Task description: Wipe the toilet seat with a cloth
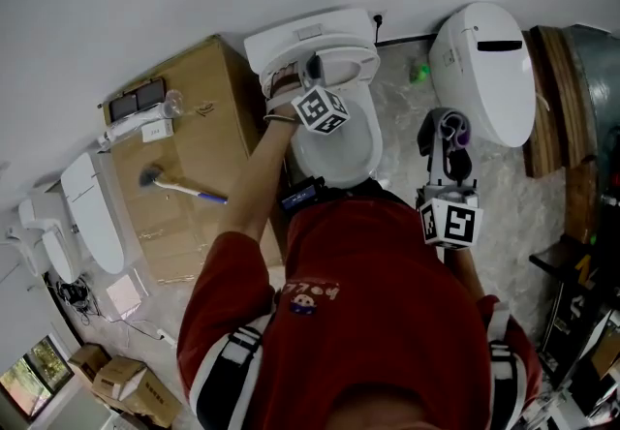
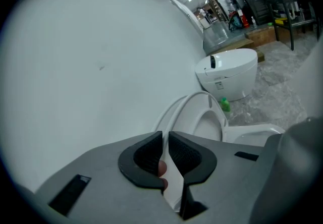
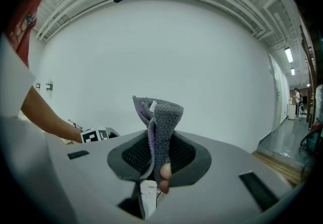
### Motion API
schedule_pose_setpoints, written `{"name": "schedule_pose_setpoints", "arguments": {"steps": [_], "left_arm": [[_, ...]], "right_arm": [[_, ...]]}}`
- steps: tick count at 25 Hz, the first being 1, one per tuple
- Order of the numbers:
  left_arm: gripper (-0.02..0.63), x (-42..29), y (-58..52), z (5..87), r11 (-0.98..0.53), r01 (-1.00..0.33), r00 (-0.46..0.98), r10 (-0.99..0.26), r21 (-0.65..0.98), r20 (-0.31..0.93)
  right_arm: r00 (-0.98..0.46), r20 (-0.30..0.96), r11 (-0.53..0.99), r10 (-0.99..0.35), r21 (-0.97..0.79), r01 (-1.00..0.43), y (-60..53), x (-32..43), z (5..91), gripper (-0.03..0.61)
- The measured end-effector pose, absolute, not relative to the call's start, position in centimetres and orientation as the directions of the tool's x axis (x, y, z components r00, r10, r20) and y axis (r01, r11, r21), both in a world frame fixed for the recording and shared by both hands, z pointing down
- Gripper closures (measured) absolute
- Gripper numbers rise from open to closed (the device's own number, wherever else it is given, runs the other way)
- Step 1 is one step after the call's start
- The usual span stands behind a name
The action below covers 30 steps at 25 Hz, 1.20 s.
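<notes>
Right gripper view: cloth (image 3: 162, 117) in claw (image 3: 159, 161)

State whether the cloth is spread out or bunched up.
Bunched up: the grey cloth stands crumpled in folds, clamped in the right gripper.

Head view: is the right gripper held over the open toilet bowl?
No, the right gripper hangs over the floor beside the toilet bowl.

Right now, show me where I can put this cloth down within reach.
Two bare patches: the cardboard box top between the brush and the toilet, and the marble floor between that toilet and the second toilet, below the green bottle. Crowded: the box's far edge, with its small items.
</notes>
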<state>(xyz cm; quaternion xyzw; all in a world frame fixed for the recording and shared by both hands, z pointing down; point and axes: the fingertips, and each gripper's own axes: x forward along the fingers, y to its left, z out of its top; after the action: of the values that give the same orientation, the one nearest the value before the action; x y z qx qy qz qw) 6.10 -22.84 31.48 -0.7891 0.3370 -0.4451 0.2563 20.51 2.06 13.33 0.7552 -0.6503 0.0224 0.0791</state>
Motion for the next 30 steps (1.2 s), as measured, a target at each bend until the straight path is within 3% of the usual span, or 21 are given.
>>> {"name": "schedule_pose_setpoints", "arguments": {"steps": [14,30], "left_arm": [[0.565,5.4,-12.4,31.4,-0.709,-0.244,0.469,-0.683,-0.661,0.56],[0.548,4.6,-0.3,37.6,-0.847,-0.137,0.332,-0.528,-0.514,0.781]], "right_arm": [[0.006,0.286,-0.001,-0.958,0.018,-1.0,5.5,14.1,17.6,0.509],[-0.086,0.313,0.074,-0.946,-0.049,-0.996,8.3,22.5,23.4,0.509]]}}
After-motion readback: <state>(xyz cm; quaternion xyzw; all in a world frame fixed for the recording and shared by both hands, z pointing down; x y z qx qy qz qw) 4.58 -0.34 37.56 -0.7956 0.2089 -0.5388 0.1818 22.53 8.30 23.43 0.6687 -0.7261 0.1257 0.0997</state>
